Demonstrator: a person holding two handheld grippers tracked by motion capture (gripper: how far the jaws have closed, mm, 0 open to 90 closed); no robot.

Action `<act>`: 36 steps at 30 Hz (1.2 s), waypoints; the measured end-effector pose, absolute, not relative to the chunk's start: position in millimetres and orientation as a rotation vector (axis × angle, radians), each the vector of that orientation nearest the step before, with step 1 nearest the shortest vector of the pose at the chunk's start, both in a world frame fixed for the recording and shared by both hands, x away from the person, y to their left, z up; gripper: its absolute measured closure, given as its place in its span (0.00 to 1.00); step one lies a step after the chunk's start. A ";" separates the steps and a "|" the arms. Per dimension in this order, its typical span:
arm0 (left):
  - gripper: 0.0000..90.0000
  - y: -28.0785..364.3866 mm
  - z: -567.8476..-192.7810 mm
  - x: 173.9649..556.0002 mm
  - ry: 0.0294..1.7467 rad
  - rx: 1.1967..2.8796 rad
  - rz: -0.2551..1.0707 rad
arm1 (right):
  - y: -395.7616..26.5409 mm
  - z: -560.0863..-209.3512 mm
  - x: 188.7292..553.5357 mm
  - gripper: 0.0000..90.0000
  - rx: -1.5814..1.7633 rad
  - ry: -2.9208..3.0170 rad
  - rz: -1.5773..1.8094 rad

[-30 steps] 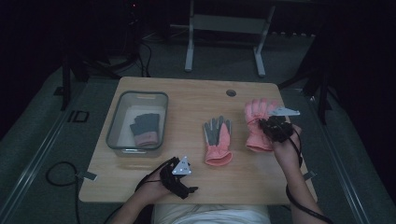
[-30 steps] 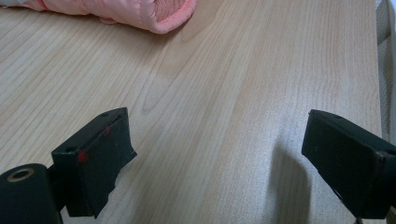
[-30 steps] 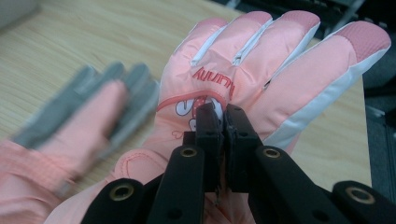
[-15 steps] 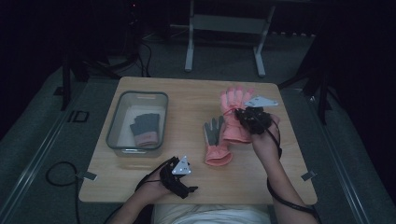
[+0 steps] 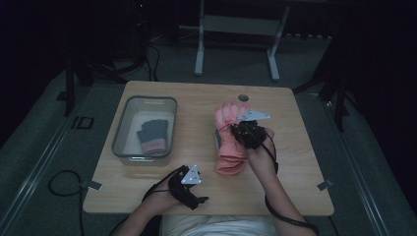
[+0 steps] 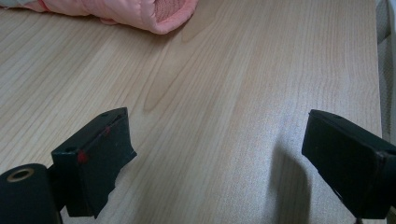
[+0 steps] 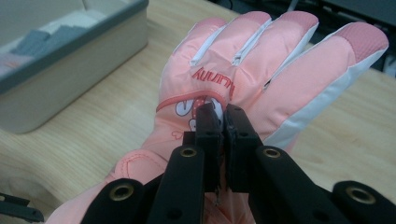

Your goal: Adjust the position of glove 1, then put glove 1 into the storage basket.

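Observation:
My right gripper (image 5: 244, 132) is shut on a pink glove (image 5: 226, 115) at its back, just below the printed lettering (image 7: 212, 79); the glove's fingers point to the far side. In the right gripper view the jaws (image 7: 222, 116) pinch the fabric tightly. The held glove hangs over a second pink glove (image 5: 231, 164), which lies on the table with its cuff toward me and a grey edge showing at its left. My left gripper (image 5: 196, 199) rests near the front edge with its jaws (image 6: 219, 158) open over bare wood. That cuff (image 6: 154, 11) lies beyond them.
A grey-rimmed bin (image 5: 118, 142) stands at the left of the wooden table (image 5: 295, 187), with a grey and pink glove (image 5: 152, 135) inside. A round hole (image 5: 242, 97) sits near the table's far edge. Dark floor and a metal stand (image 5: 236, 24) lie beyond.
My right gripper has carried the pink glove leftward from the table's right side until it sits over the glove lying in the middle. The left gripper has stayed put.

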State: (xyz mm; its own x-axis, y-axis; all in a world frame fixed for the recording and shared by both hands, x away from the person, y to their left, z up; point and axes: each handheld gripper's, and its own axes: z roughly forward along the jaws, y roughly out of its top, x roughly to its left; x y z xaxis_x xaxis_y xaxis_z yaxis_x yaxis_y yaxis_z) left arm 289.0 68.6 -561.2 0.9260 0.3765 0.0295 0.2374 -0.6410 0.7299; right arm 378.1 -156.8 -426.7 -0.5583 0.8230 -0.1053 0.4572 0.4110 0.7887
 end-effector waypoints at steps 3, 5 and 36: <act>0.09 68.3 -561.2 288.6 0.435 2.292 0.226 | -153.4 -435.8 377.0 0.96 1.096 2.193 0.981; 0.09 68.4 -561.2 288.8 0.433 2.295 0.225 | -151.1 -442.4 376.9 0.96 1.103 2.195 0.955; 0.09 68.4 -562.2 289.3 0.435 2.305 0.223 | -149.0 -478.7 393.3 0.72 1.155 2.267 0.904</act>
State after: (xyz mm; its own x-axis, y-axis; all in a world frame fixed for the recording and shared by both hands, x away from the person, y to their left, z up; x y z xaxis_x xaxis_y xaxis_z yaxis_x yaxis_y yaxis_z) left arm 289.3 68.4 -562.2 0.9266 0.3750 0.0276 0.2413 -0.6493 0.7213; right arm 393.3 -149.0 -478.7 -0.5559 0.8268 -0.0865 0.5407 0.4386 0.7179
